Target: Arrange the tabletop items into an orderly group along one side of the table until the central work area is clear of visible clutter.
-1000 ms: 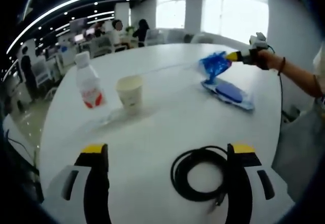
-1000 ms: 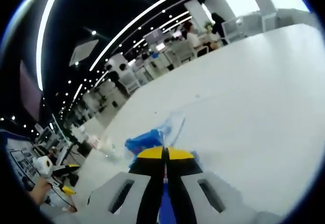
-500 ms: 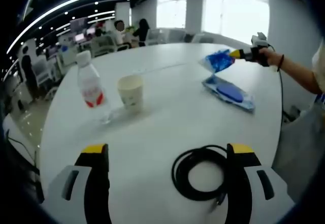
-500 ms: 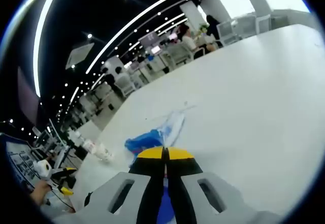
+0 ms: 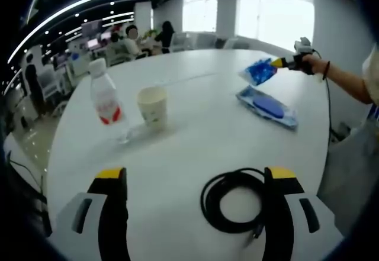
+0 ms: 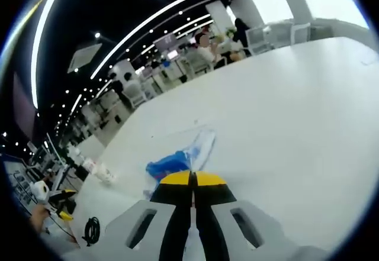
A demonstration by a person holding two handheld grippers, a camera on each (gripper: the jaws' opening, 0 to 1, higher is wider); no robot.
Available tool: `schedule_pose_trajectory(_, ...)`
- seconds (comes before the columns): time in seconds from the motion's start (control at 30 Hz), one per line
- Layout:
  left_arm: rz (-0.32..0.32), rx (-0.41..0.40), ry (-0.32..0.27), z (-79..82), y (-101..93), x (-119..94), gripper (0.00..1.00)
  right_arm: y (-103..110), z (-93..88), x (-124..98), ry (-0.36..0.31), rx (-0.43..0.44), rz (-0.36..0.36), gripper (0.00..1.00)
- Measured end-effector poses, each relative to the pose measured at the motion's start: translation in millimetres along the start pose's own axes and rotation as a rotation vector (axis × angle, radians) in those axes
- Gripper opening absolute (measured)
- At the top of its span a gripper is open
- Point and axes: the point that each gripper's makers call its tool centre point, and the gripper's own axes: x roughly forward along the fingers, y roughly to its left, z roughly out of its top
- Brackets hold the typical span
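Observation:
My left gripper (image 5: 195, 177) stands open low over the white round table (image 5: 195, 137). A coiled black cable (image 5: 233, 202) lies on the table between its jaws, close to the right one. Beyond it stand a clear water bottle (image 5: 105, 100) with a red label and a paper cup (image 5: 152, 106). A flat blue packet (image 5: 266, 106) lies at the right. Above that, my right gripper (image 5: 277, 64) is shut on a second blue plastic packet (image 5: 257, 71), held off the table. In the right gripper view the shut jaws (image 6: 190, 179) pinch that packet (image 6: 172, 163).
A person's hand and forearm (image 5: 340, 80) hold the right gripper at the table's far right edge. The cable coil (image 6: 90, 230) and bottle (image 6: 95, 167) appear small at the lower left of the right gripper view. Office chairs and people sit beyond the table.
My right gripper has lifted the blue packet higher and a little to the right, off the flat packet. The left gripper has hardly moved.

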Motion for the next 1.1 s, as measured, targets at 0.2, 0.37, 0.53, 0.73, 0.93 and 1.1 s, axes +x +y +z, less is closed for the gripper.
schedule_pose_trajectory(0.2,0.003,0.003,0.0,0.5,-0.4,-1,0.93,-6,0.0,-1,0.018,-0.024,-0.015,0.01)
schedule_pose_trajectory(0.37,0.007,0.001,0.001,0.2,0.1,-2,0.92,-10,-2.1,-3,0.028,-0.037,-0.031,0.01)
schedule_pose_trajectory(0.53,0.005,0.003,0.004,0.1,-1.0,-2,0.92,-16,-8.1,-1,0.05,-0.042,-0.048,0.01)
schedule_pose_trajectory(0.73,0.005,0.003,0.013,-1.7,-1.0,-1,0.92,-31,-14.3,4,0.1,-0.101,-0.076,0.01)
schedule_pose_trajectory(0.93,0.007,0.0,0.013,-1.8,0.0,-1,0.91,-49,-20.2,10,0.153,-0.18,-0.121,0.01)
schedule_pose_trajectory(1.1,0.006,0.0,0.013,-1.7,-0.3,-1,0.91,-63,-25.4,15,0.191,-0.241,-0.155,0.01)
